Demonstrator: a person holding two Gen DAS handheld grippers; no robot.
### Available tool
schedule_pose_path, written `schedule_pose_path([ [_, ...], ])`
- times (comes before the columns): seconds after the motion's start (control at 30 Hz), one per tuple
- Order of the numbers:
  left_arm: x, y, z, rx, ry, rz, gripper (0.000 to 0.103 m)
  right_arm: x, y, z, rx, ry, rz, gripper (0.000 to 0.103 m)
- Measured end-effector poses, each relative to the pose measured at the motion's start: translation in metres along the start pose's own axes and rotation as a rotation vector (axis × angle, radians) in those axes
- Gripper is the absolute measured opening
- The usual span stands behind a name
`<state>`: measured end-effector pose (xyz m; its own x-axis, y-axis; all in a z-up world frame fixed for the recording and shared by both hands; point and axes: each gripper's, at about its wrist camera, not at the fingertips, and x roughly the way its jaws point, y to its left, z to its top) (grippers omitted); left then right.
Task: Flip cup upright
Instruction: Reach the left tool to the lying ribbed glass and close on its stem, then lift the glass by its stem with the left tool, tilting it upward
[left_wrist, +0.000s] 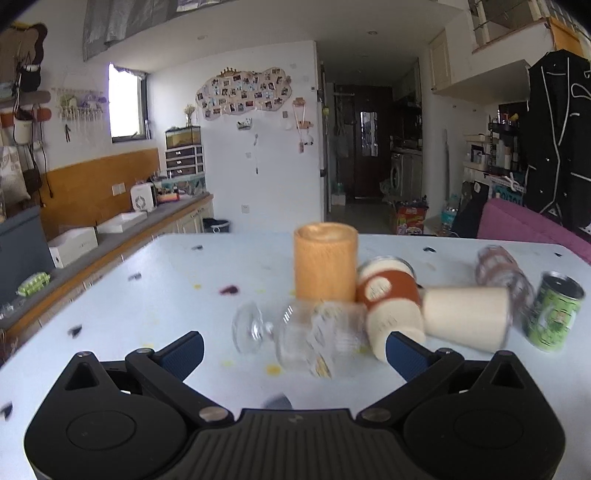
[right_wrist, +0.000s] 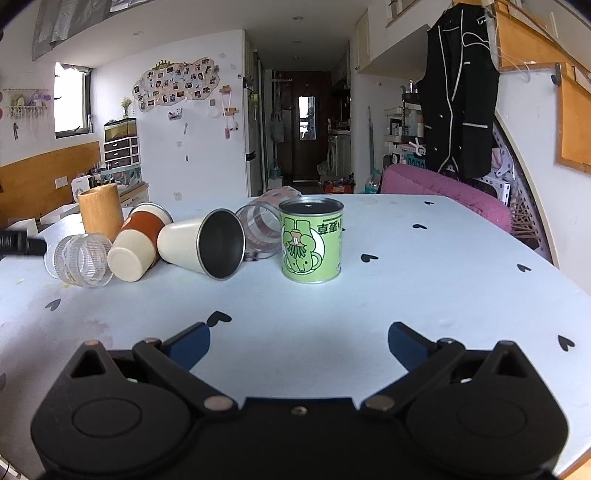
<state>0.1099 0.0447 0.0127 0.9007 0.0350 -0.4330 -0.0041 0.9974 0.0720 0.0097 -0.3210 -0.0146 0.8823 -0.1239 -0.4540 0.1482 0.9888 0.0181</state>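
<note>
A clear glass cup (left_wrist: 314, 338) lies on its side on the table (left_wrist: 147, 314), blurred in the left wrist view, its foot toward nine o'clock. It sits just ahead of the left gripper (left_wrist: 293, 349), at twelve o'clock from the gap between the two fingers, nearer the right finger than the left. The jaws are spread wide and hold nothing; neither blue pad touches the glass as far as the blur allows one to tell.

At two o'clock from the glass cup lies a cup with a brown sleeve (left_wrist: 391, 302), also tipped over, its base close to the right fingertip. Behind both stands a wooden cup (left_wrist: 325, 262), mouth down. At three o'clock a cream cup (left_wrist: 467, 319) lies on its side, then a patterned glass (left_wrist: 502, 273) behind it, and a green can (left_wrist: 554, 312) upright at the far right.

In the right wrist view the same row runs from nine o'clock to twelve: glass cup (right_wrist: 81, 260), brown-sleeved cup (right_wrist: 138, 243), cream cup (right_wrist: 203, 243) with its dark mouth facing the camera, patterned glass (right_wrist: 260, 229), green can (right_wrist: 311, 240). The right gripper (right_wrist: 299, 343) rests low over the table (right_wrist: 443, 295) with its jaws released and wide, well apart from every cup. A black jacket (right_wrist: 458, 96) hangs at one o'clock.
</note>
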Motion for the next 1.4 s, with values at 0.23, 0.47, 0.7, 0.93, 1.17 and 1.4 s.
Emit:
schedule_pose_path([
  [0.23, 0.031, 0.013, 0.026, 0.030, 0.009, -0.001, 0.102, 0.011, 0.002, -0.001, 0.008, 0.023, 0.005, 0.103],
  [0.47, 0.061, 0.039, 0.046, 0.007, 0.032, 0.037, 0.086, 0.020, -0.001, -0.002, 0.023, 0.039, 0.003, 0.103],
  [0.7, 0.098, 0.055, 0.029, -0.026, 0.140, 0.087, 0.067, 0.025, -0.003, -0.002, 0.037, 0.052, 0.017, 0.103],
  [0.93, 0.114, 0.065, 0.019, -0.126, 0.215, 0.021, 0.029, 0.024, -0.007, 0.000, 0.063, 0.056, 0.045, 0.103],
  [1.17, 0.098, 0.057, 0.010, -0.137, 0.226, 0.017, 0.010, 0.022, -0.007, 0.002, 0.063, 0.050, 0.040, 0.103],
  [1.4, 0.064, 0.057, -0.005, -0.150, 0.220, -0.029, 0.005, 0.014, -0.008, 0.001, 0.064, 0.031, 0.054, 0.103],
])
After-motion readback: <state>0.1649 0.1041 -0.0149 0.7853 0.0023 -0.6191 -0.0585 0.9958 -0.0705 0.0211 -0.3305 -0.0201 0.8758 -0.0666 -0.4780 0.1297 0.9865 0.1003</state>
